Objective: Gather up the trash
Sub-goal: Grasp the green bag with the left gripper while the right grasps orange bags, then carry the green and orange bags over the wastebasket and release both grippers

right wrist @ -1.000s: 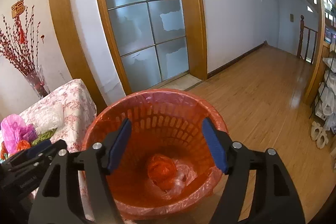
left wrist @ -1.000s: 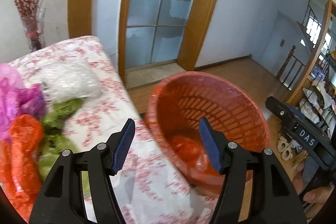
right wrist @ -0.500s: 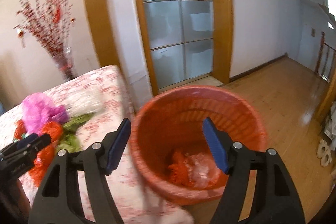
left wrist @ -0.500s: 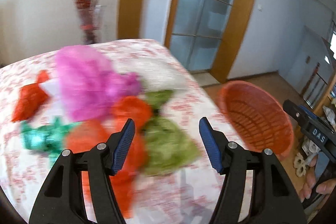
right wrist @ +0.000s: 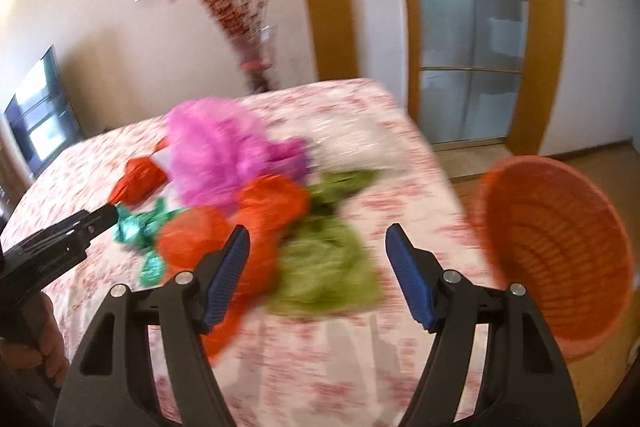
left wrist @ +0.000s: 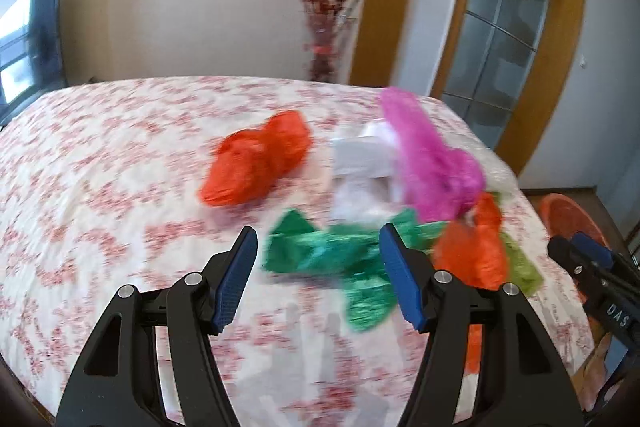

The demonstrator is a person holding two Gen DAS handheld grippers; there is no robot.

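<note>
Crumpled trash lies on a floral tablecloth (left wrist: 100, 163). My left gripper (left wrist: 316, 279) hangs open above the table, with a dark green foil wrapper (left wrist: 316, 251) lying beyond its tips. An orange bag (left wrist: 256, 163), a pink bag (left wrist: 432, 155) and white paper (left wrist: 360, 155) lie farther back. My right gripper (right wrist: 318, 277) is open too, above a light green bag (right wrist: 324, 267) and an orange bag (right wrist: 272, 203). The pink bag (right wrist: 220, 151) sits behind them. The orange trash basket (right wrist: 556, 247) stands to the right of the table. Both views are blurred by motion.
A vase of red branches (left wrist: 324, 39) stands behind the table's far edge. A glass door with a wooden frame (right wrist: 472, 39) is at the back right. A dark screen (right wrist: 44, 115) hangs at the left. A wooden floor (right wrist: 600, 155) surrounds the basket.
Both grippers have swung left, away from the orange basket and over the table's trash pile. The basket has slid to the right edge of each view. The jaws stayed open.
</note>
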